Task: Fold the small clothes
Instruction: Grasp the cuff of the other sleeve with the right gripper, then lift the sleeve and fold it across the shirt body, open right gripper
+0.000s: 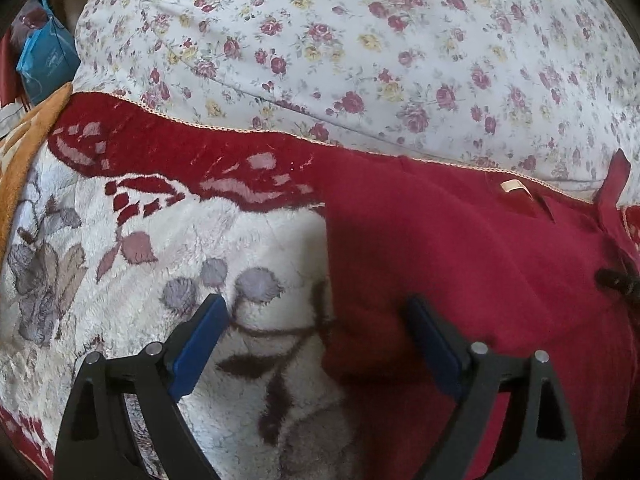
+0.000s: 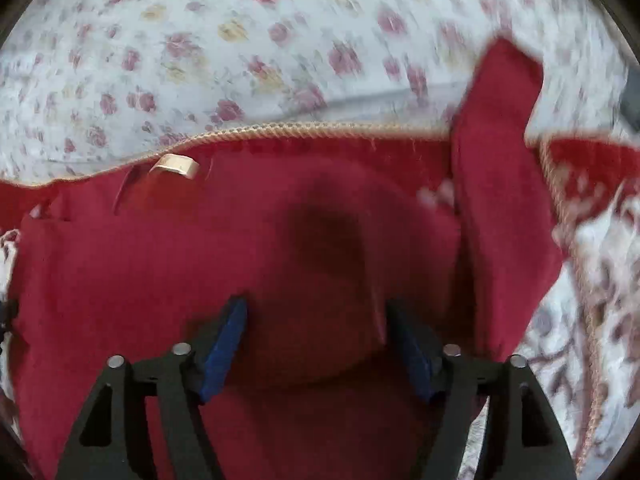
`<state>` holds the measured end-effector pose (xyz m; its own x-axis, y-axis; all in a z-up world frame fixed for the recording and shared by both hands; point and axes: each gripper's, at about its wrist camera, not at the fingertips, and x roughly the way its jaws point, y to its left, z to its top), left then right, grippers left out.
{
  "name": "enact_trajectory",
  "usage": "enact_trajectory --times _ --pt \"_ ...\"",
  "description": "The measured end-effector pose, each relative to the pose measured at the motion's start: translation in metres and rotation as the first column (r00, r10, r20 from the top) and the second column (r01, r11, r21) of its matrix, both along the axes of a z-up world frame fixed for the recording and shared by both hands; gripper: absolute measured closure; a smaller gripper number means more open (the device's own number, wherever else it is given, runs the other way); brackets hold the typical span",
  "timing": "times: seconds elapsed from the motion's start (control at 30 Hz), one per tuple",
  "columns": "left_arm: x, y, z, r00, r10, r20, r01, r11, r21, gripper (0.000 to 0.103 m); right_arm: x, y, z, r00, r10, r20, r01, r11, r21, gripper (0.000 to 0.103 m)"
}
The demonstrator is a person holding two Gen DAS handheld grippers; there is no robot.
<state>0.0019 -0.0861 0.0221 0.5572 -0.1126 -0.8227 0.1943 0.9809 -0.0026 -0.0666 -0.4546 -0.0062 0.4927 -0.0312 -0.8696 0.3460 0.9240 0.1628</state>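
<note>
Blue-padded fingers [image 1: 208, 340] of the left gripper [image 1: 316, 316] stand wide apart and hold nothing, straddling the left edge of the red garment [image 1: 460, 264], which lies flat on a plush patterned blanket [image 1: 120, 288]. Over the garment's middle, the right gripper [image 2: 316, 320] is likewise spread wide and empty. One red flap [image 2: 500, 184] stands up at the garment's right side. Beyond the blanket's corded hem [image 2: 320, 128] spreads a smooth floral sheet [image 1: 360, 40]. A cream tag [image 2: 176, 166] sits near the garment's far edge.
</note>
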Motion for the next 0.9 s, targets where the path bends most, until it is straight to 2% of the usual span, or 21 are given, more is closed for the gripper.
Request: enact_trajectory --times 0.03,0.1,0.17,0.23,0.3,0.43,0.5,0.6,0.67,0.73,0.9 --pt "0.000 0.000 0.000 1.000 0.002 0.003 -0.002 1.000 -0.004 0.012 -0.002 -0.005 0.008 1.000 0.014 0.014 -0.014 1.000 0.026 0.025" --pt "0.000 0.002 0.005 1.000 0.008 0.015 -0.007 1.000 -0.017 0.012 -0.005 -0.013 0.024 0.998 0.007 0.067 -0.009 1.000 0.023 0.025" --pt "0.000 0.005 0.010 0.999 0.018 0.027 -0.018 1.000 -0.025 0.012 -0.003 -0.038 0.042 0.992 -0.057 0.108 0.060 0.998 -0.023 0.025" --pt "0.000 0.008 0.014 0.999 0.025 0.034 -0.024 0.999 -0.035 0.012 0.005 -0.062 0.048 0.986 -0.124 0.115 0.128 0.991 -0.027 0.023" --pt "0.001 0.011 0.017 0.999 0.034 0.042 -0.032 0.999 -0.042 0.012 0.018 -0.095 0.043 0.971 -0.217 0.096 0.221 0.975 -0.033 0.022" --pt "0.002 0.013 0.017 0.998 0.041 0.055 -0.039 0.998 -0.040 0.012 0.049 -0.132 0.021 0.972 -0.235 0.005 0.235 0.969 -0.071 0.022" --pt "0.003 0.012 0.016 0.998 0.038 0.056 -0.036 0.999 -0.029 0.012 0.061 -0.145 0.017 0.964 -0.265 0.000 0.264 0.961 -0.080 0.022" --pt "0.005 0.012 0.013 0.998 0.033 0.048 -0.032 0.999 -0.026 0.012 0.068 -0.160 0.027 0.941 -0.323 0.096 0.329 0.943 -0.051 0.022" --pt "0.007 0.012 0.011 0.998 0.035 0.043 -0.034 0.999 -0.023 0.012 0.063 -0.172 0.040 0.902 -0.382 0.203 0.386 0.922 0.022 0.022" --pt "0.008 0.012 0.009 0.999 0.036 0.040 -0.036 0.999 -0.019 0.012 0.066 -0.180 0.042 0.889 -0.402 0.217 0.406 0.913 0.031 0.022" --pt "0.008 0.010 0.007 0.998 0.031 0.046 -0.031 1.000 -0.001 0.012 0.098 -0.193 0.040 0.885 -0.409 0.222 0.416 0.909 0.015 0.022"
